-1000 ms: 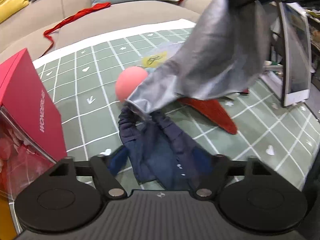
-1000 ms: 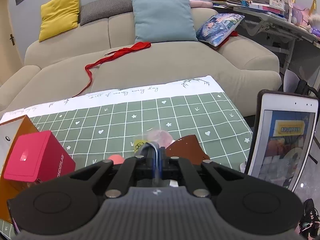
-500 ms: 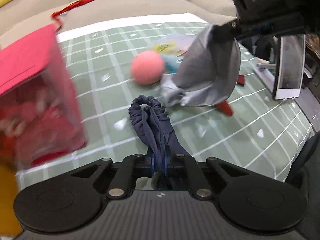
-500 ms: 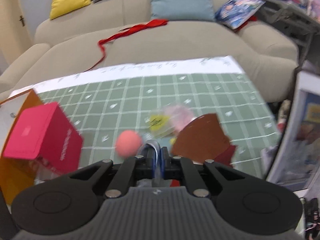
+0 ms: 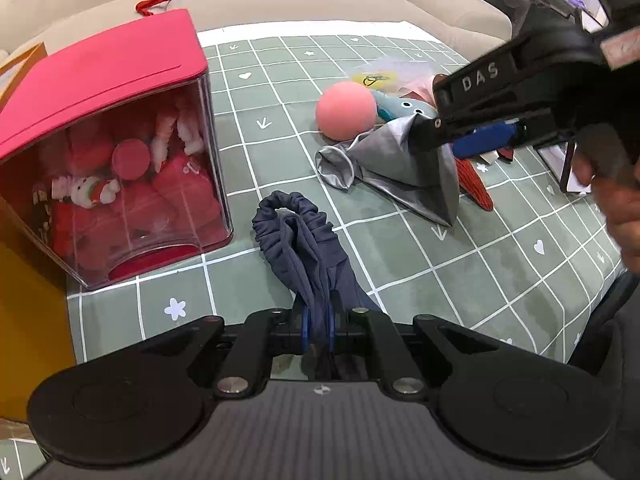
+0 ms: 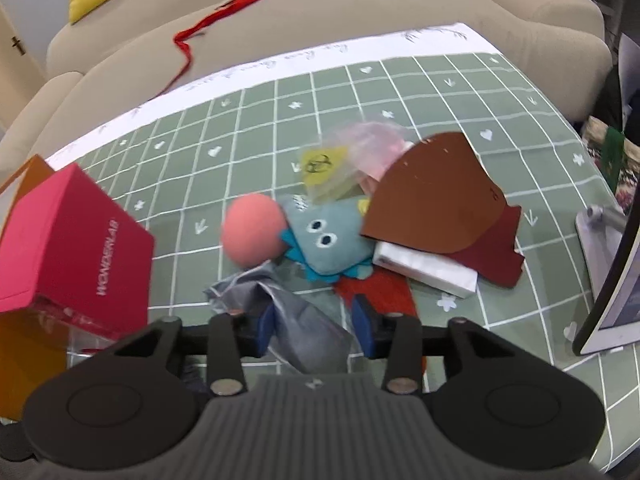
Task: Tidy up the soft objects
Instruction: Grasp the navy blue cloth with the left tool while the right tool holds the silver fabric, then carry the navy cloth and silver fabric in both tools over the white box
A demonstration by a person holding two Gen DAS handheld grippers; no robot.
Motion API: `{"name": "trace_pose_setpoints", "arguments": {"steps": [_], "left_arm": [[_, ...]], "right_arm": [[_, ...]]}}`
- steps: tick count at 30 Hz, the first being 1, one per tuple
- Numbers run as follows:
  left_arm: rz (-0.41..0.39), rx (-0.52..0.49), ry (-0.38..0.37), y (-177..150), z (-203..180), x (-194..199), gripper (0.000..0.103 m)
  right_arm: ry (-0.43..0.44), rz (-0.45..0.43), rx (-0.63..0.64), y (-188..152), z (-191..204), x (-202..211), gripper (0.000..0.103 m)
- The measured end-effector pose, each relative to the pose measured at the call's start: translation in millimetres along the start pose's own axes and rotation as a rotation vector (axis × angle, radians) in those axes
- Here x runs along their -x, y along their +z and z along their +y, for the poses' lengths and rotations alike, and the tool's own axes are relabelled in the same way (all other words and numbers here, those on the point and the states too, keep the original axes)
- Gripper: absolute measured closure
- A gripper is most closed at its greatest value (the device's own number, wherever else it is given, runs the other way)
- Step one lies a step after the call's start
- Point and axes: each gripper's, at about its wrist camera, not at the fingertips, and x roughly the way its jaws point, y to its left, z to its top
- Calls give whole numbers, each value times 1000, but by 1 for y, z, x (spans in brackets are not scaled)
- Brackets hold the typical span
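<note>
A green checked cloth (image 5: 460, 280) is covering the desk, with a beige sofa (image 6: 360, 20) standing at 12 o'clock. The left hand-held gripper (image 5: 318, 330) is pinching the navy garment (image 5: 304, 240). The right hand-held gripper (image 6: 316, 330) has just been opening, its jaws apart around the silver cloth (image 6: 304, 328).

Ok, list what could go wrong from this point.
1. The right gripper has just been opening its jaws; the silver cloth still lies between them and may snag on a blue pad as the gripper lifts away.
2. The left gripper pinches only one end of the navy cloth, so the rest may drag across the mat.
3. The pink ball touches the silver cloth and could roll.
</note>
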Motion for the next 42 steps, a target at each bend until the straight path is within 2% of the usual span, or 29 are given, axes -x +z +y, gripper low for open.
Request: {"name": "trace_pose_setpoints", "arguments": {"steps": [1, 2, 4, 5, 6, 8, 9, 10, 14, 15, 16, 18, 21, 24, 27, 32, 35, 42], "left_arm": [[1, 6, -4, 1, 1, -1, 93], [2, 11, -9, 1, 2, -1, 93], [4, 18, -15, 1, 5, -1, 92], [5, 20, -17, 1, 5, 0, 91], [6, 22, -19, 1, 6, 0, 89], [6, 30, -24, 1, 5, 2, 88], [6, 34, -28, 2, 5, 1, 84], [4, 40, -28, 3, 5, 2, 82], [-15, 43, -19, 3, 1, 0, 80], [-20, 44, -19, 3, 1, 0, 88], [-26, 48, -19, 3, 1, 0, 92], [-33, 82, -10, 3, 2, -1, 93], [-28, 201, -26, 2, 11, -1, 94], [-26, 241, -47, 2, 18, 1, 95], [-14, 226, -59, 6, 19, 5, 95], [-47, 198, -48, 19, 17, 29, 95], [-83, 223, -52, 24, 20, 47, 95], [-196, 212, -61, 39, 20, 91, 94]], "right_arm": [[5, 3, -3, -1, 0, -3, 53], [5, 10, -4, -1, 0, -6, 40], [-11, 24, 4, -2, 4, -12, 28], [-21, 34, 7, -2, 5, -16, 29], [-27, 45, 11, -3, 7, -19, 30], [-21, 40, 20, -5, 10, -24, 43], [-25, 42, 28, -6, 12, -26, 46], [-30, 50, 44, -6, 15, -29, 52], [-65, 50, 83, -8, 20, -27, 90], [-66, 46, 84, -7, 20, -25, 95], [-54, 40, 76, -6, 18, -21, 101], [-34, 20, 60, -2, 16, -10, 102], [-42, -31, 67, 2, 18, 8, 102], [-30, -62, 61, 5, 18, 24, 103], [-28, -92, 61, 8, 17, 38, 103], [-35, -143, 46, 11, 17, 58, 103], [-32, -171, 51, 11, 22, 70, 103], [-6, -259, 97, 13, 44, 106, 103]]}}
